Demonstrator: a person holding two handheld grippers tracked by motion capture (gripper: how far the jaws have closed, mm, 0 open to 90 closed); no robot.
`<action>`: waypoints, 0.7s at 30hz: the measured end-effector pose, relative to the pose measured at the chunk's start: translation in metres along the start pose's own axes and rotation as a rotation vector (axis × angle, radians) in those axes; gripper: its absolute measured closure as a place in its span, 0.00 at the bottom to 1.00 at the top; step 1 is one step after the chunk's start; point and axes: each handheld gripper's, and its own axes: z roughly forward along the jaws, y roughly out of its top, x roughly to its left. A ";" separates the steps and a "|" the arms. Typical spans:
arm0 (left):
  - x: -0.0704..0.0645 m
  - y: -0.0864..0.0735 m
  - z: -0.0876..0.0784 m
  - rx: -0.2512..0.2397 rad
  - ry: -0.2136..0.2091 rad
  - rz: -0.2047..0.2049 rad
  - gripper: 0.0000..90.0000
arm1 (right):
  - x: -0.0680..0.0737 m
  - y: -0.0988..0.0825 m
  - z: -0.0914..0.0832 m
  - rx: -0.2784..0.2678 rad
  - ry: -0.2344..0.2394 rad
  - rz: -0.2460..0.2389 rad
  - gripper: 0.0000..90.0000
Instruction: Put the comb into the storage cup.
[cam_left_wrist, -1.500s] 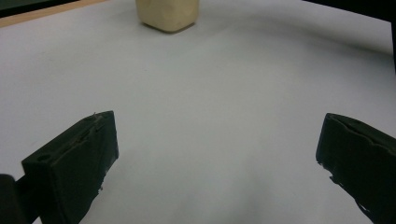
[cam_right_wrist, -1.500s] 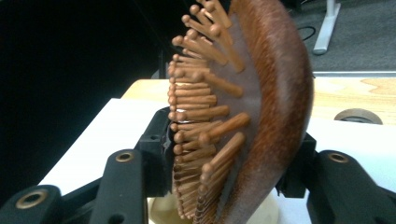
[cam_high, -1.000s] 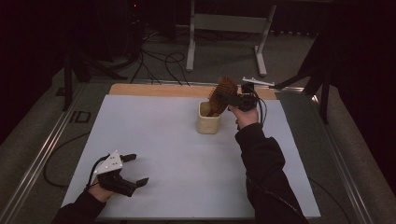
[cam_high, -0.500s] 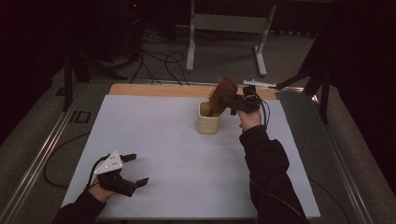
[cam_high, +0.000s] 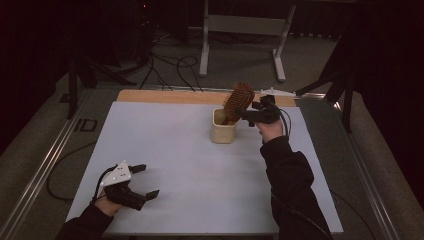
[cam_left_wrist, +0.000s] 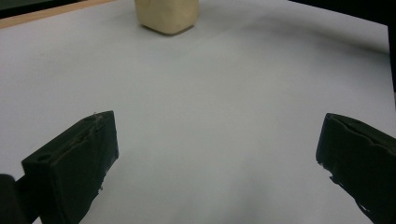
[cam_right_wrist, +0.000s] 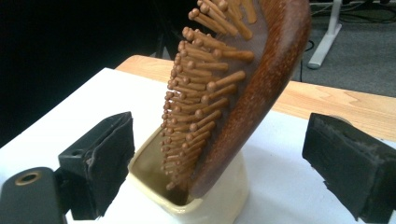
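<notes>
At the table's near edge the left gripper (cam_high: 142, 181) rests with jaws apart and empty, while farther off the right gripper (cam_right_wrist: 219, 163), jaws just opened wide, flanks a wooden hairbrush (cam_right_wrist: 233, 88) standing handle-down in a cream cup (cam_high: 223, 131).

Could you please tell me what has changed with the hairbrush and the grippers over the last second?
The right gripper has just opened its jaws and let go of the wooden hairbrush, which now stands handle-down in the cream cup, leaning against its rim. The left gripper stayed open, resting at the near left of the white table.
</notes>
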 end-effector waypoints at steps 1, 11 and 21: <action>0.000 0.000 0.000 0.000 0.002 0.000 0.00 | 0.000 0.000 0.000 -0.001 -0.001 -0.001 0.10; -0.001 0.000 -0.001 -0.002 -0.006 -0.009 0.00 | 0.001 -0.003 -0.010 -0.001 0.008 -0.038 0.10; -0.001 0.000 -0.001 0.000 -0.015 -0.009 0.00 | 0.005 -0.013 -0.021 0.005 0.023 -0.060 0.10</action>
